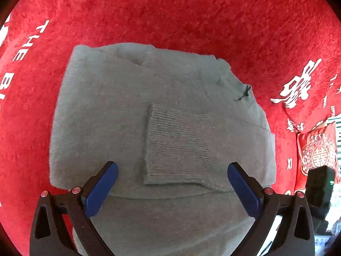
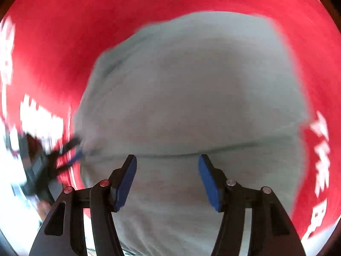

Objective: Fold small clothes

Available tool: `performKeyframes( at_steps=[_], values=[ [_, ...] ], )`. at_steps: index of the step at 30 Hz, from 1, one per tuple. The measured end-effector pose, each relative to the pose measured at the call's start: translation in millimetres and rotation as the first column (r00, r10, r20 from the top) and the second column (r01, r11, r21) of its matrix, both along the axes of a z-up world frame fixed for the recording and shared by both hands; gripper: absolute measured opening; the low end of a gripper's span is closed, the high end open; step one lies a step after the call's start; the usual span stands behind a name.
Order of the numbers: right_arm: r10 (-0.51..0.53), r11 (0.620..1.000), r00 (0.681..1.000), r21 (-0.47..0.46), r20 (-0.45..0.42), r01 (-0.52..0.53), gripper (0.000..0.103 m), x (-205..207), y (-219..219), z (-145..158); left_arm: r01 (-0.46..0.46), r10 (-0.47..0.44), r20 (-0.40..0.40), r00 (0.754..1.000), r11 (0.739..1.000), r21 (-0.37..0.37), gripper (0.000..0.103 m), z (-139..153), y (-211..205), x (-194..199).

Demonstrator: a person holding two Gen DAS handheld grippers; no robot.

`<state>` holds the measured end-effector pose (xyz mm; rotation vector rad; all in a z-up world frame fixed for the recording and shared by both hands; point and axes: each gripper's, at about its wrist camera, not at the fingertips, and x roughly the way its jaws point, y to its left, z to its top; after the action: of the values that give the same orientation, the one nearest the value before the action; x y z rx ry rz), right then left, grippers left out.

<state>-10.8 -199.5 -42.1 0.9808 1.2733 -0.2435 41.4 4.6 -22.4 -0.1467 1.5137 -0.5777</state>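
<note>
Left wrist view: the grey knit sweater [image 1: 132, 111] lies folded on the red cloth [image 1: 191, 15], a ribbed cuff [image 1: 174, 147] laid across its top. The left gripper [image 1: 172, 168] hangs over the near edge, jaws spread wide, nothing between the blue pads [image 1: 102, 189]. The right gripper [image 2: 167, 162] (its picture is blurred) stands partly open above the same sweater [image 2: 191, 98], holding nothing.
</note>
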Motion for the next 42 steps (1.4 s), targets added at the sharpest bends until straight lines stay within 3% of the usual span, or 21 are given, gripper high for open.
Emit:
performKeyframes(
  at_steps=[3, 5, 6, 7, 8, 10, 13, 15, 18, 20, 21, 22, 25, 27, 28, 30, 35, 37, 38, 39, 42],
  values=[
    [-0.221, 0.974, 0.975, 0.053, 0.01, 0.22, 0.064, -33.9, -44.2, -10.4, 0.007, -0.007, 0.005, 1.0, 1.0, 0.024, 0.103, -1.9, -6.5, 0.3],
    [-0.291, 0.953, 0.957, 0.088, 0.019, 0.288, 0.062, -39.7, -59.0, -18.0, 0.009, -0.01, 0.006, 1.0, 0.999, 0.048, 0.093, -3.4, -10.0, 0.7],
    [-0.31, 0.947, 0.95, 0.101, 0.021, 0.307, 0.039, -39.0, -64.7, -20.6, 0.011, -0.011, 0.007, 1.0, 0.997, 0.07, 0.087, -3.4, -11.2, 1.3],
    [-0.314, 0.945, 0.949, 0.099, 0.027, 0.311, 0.018, -33.7, -63.8, -22.1, 0.014, -0.016, 0.019, 1.0, 0.995, 0.094, 0.069, -2.0, -13.1, 2.5],
    [-0.298, 0.952, 0.954, 0.081, 0.021, 0.295, 0.007, -28.7, -63.7, -21.5, 0.02, -0.023, 0.025, 0.999, 0.994, 0.105, 0.04, -1.1, -14.3, 3.5],
    [-0.259, 0.965, 0.965, 0.053, 0.046, 0.256, 0.006, -24.7, -67.5, -12.3, 0.03, -0.032, 0.012, 0.999, 0.993, 0.111, 0.009, 0.4, -13.7, 6.9],
    [-0.178, 0.984, 0.981, 0.007, 0.074, 0.177, 0.006, -22.7, -67.9, 5.3, 0.022, -0.024, 0.029, 0.999, 0.998, 0.055, 0.009, 14.6, -5.9, 1.7],
    [-0.146, 0.989, 0.988, -0.009, 0.057, 0.146, 0.006, -25.7, -65.4, 3.2, 0.04, -0.044, 0.057, 0.997, 0.998, 0.057, 0.009, 22.0, -2.9, -5.9],
    [-0.112, 0.993, 0.994, -0.022, -0.005, 0.112, 0.006, -34.5, -67.7, -15.4, 0.07, -0.075, 0.051, 0.996, 0.992, 0.102, 0.009, 14.2, -0.9, -17.4],
    [-0.114, 0.993, 0.993, -0.018, 0.002, 0.114, 0.007, -41.9, -70.4, -17.4, 0.074, -0.083, 0.055, 0.995, 0.986, 0.151, 0.009, 3.8, 1.7, -20.6],
    [-0.114, 0.993, 0.993, -0.019, -0.005, 0.114, 0.012, -43.3, -70.8, -15.6, 0.071, -0.081, 0.065, 0.995, 0.989, 0.133, 0.009, 4.3, 4.4, -20.5],
    [-0.106, 0.994, 0.994, -0.006, -0.021, 0.106, 0.015, -47.2, -74.9, -14.5, 0.062, -0.074, 0.073, 0.995, 0.987, 0.148, 0.009, 7.1, 7.7, -18.4],
    [-0.071, 0.997, 0.997, 0.016, -0.029, 0.072, 0.039, -51.9, -73.0, -3.2, 0.061, -0.087, 0.117, 0.989, 0.975, 0.214, 0.009, 15.9, 15.1, -13.5],
    [-0.047, 0.997, 0.999, -0.055, 0.025, 0.048, 0.06, -52.4, -76.3, 15.5, 0.059, -0.088, 0.127, 0.988, 0.974, 0.221, 0.009, 23.6, 22.1, -9.3],
    [-0.041, 0.993, 0.998, -0.108, 0.053, 0.047, 0.061, -51.7, -80.5, 24.5, 0.056, -0.091, 0.142, 0.986, 0.972, 0.23, 0.009, 28.9, 23.8, -7.6],
    [-0.068, 0.98, 0.995, -0.183, 0.07, 0.08, 0.061, -42.7, -94.0, 28.8, 0.064, -0.107, 0.167, 0.98, 0.968, 0.243, 0.009, 36.7, 23.3, -7.1],
    [-0.171, 0.979, 0.985, -0.111, 0.034, 0.174, 0.057, -16.0, -131.8, -9.3, 0.113, -0.171, 0.184, 0.968, 0.951, 0.287, 0.009, 35.4, -7.2, -14.3],
    [-0.167, 0.982, 0.986, -0.09, 0.025, 0.169, 0.043, -4.0, -136.0, -19.8, 0.116, -0.172, 0.186, 0.967, 0.954, 0.276, 0.009, 36.5, -13.9, -16.8],
    [-0.157, 0.984, 0.987, -0.08, 0.02, 0.158, 0.015, 0.6, -136.3, -22.8, 0.116, -0.171, 0.188, 0.967, 0.956, 0.271, 0.009, 36.7, -17.6, -17.8],
    [-0.148, 0.986, 0.989, -0.075, 0.009, 0.148, 0.008, 5.4, -136.4, -24.4, 0.116, -0.169, 0.189, 0.967, 0.957, 0.266, 0.009, 35.8, -22.7, -18.2],
    [-0.119, 0.983, 0.991, -0.134, 0.053, 0.125, 0.008, 9.1, -135.0, -8.0, 0.118, -0.174, 0.19, 0.966, 0.955, 0.273, 0.009, 33.4, -30.1, -19.8]
  ],
)
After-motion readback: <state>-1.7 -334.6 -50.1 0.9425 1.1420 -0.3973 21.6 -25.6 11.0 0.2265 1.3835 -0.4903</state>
